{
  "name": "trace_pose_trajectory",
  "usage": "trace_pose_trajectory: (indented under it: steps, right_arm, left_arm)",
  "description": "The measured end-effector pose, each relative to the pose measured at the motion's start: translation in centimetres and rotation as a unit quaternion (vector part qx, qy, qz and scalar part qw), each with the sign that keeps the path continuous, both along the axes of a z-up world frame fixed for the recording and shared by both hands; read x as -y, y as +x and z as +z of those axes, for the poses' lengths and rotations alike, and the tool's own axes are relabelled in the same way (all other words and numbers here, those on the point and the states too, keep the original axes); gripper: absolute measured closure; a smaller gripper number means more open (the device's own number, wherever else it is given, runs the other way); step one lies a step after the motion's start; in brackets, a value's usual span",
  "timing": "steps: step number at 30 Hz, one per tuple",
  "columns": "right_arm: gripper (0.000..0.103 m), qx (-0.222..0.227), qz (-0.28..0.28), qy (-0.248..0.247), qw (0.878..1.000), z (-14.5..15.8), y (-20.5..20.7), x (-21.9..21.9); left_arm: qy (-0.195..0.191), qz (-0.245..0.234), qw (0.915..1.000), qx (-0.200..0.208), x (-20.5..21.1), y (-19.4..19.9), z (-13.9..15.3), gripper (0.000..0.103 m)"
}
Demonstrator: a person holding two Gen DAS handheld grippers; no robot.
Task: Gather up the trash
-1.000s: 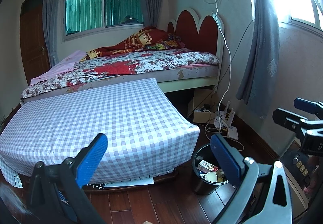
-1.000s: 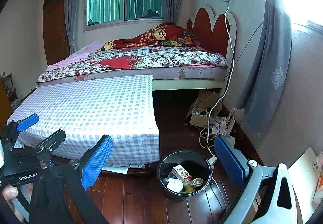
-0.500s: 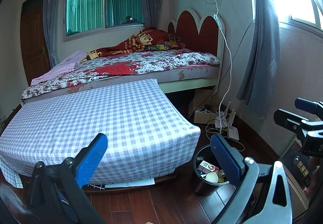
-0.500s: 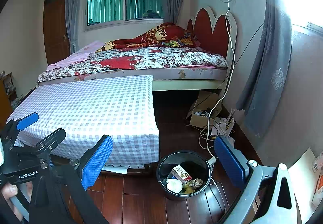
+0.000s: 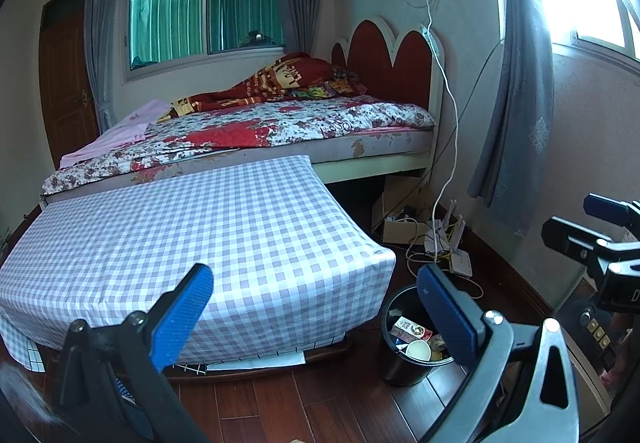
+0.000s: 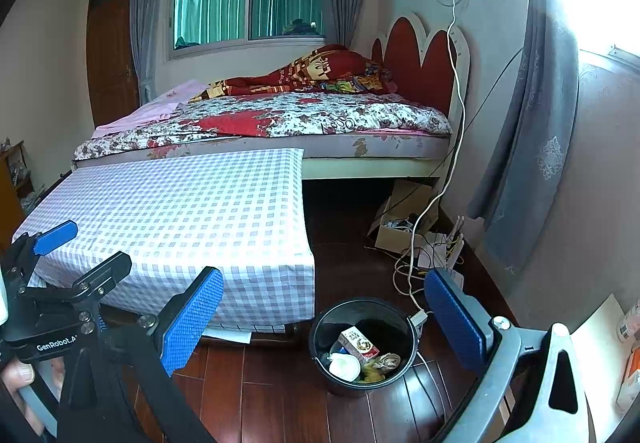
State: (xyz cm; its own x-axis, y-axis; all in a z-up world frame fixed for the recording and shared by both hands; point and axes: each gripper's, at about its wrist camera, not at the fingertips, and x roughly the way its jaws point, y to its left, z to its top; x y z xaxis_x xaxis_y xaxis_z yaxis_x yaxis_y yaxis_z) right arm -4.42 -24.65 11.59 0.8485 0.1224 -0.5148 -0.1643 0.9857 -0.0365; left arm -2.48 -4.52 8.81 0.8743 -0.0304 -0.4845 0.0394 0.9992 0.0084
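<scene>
A black trash bin (image 6: 362,375) stands on the wooden floor beside the checkered table; in it lie a small carton (image 6: 358,343), a white cup (image 6: 344,367) and crumpled scraps. The left wrist view shows the same bin (image 5: 400,367) partly behind my right-hand finger. My left gripper (image 5: 316,307) is open and holds nothing, raised over the table's near corner. My right gripper (image 6: 324,311) is open and bare too, hanging above the bin. Each gripper appears at the edge of the other's view: the right gripper (image 5: 584,219) and the left gripper (image 6: 80,251).
A low table under a purple checkered cloth (image 5: 192,239) fills the left. Behind it stands a bed (image 6: 280,119) with a red headboard. A cardboard box, a router and tangled cables (image 6: 420,243) lie by the wall under grey curtains. A hand (image 6: 16,379) grips the left tool.
Both views have barely shifted; the grippers stay open and the bin's contents look the same.
</scene>
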Motion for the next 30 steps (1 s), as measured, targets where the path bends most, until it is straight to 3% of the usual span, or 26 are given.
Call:
trace_pose_trajectory:
  steps: [30]
  right_arm:
    - [0.001, -0.009, 0.011, -0.003, 1.0, -1.0, -0.2, 0.9]
  left_arm:
    - [-0.002, -0.01, 0.9999, 0.003, 0.0, -0.3, -0.3, 0.001]
